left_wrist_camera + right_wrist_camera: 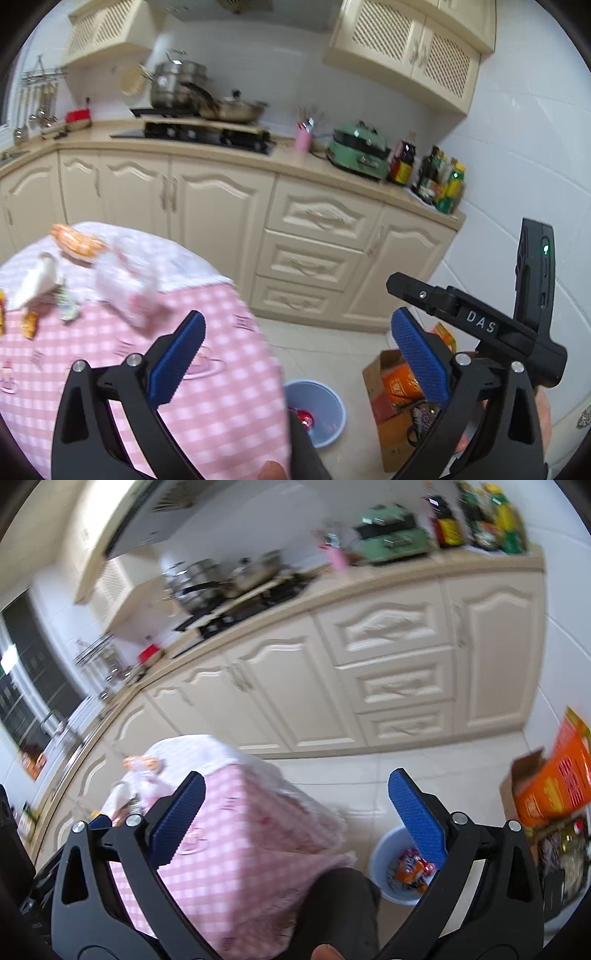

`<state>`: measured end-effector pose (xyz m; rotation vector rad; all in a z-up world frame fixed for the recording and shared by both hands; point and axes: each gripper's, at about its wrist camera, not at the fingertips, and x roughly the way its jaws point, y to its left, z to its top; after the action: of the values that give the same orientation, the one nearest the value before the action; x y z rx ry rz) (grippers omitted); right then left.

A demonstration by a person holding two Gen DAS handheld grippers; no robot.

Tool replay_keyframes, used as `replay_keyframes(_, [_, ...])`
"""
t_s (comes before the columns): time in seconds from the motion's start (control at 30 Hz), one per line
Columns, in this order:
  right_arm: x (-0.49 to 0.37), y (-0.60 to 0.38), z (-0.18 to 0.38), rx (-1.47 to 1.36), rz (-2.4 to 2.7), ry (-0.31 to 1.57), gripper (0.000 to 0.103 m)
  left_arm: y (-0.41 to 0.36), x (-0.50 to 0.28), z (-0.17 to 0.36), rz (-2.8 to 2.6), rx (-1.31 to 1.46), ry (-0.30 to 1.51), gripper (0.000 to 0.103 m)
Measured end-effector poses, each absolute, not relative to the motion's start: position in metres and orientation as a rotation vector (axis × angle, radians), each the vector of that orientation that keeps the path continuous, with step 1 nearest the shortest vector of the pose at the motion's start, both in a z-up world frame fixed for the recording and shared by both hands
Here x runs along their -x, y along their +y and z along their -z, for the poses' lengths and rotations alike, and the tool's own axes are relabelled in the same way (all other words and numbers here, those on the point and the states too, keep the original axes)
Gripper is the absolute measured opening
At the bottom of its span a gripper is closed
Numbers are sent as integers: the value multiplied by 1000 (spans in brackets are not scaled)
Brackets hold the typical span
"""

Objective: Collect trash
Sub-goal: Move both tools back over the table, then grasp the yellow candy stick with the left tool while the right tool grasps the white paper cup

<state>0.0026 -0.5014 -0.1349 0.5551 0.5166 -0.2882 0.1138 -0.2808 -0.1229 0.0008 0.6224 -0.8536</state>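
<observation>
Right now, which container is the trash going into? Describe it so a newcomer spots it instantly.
Start at the table with the pink checked cloth. On the tiled floor just beside it stands a small round pale-blue bin with bright wrappers inside. Its neighbour, the brown cardboard box, is square and holds orange packaging instead.

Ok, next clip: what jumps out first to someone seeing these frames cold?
The pink checked tablecloth fills the lower left, with wrappers littering its far end. On the floor beside it stands a blue bin already holding colourful trash. Both the left claw and right claw gape open and empty.
</observation>
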Motion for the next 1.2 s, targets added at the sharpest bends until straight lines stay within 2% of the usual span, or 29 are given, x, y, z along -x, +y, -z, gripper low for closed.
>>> replay_keyframes(0.57, [-81, -338, 83, -361, -50, 472, 97, -93, -138, 100, 457, 75, 463, 99])
replay_keyframes(0.87, [-135, -279, 109, -246, -146, 584, 97, -13, -181, 126, 241, 120, 516, 98])
replay_keyframes(1.2, [-199, -248, 148, -195, -200, 712, 97, 14, -271, 177, 73, 39, 655, 98])
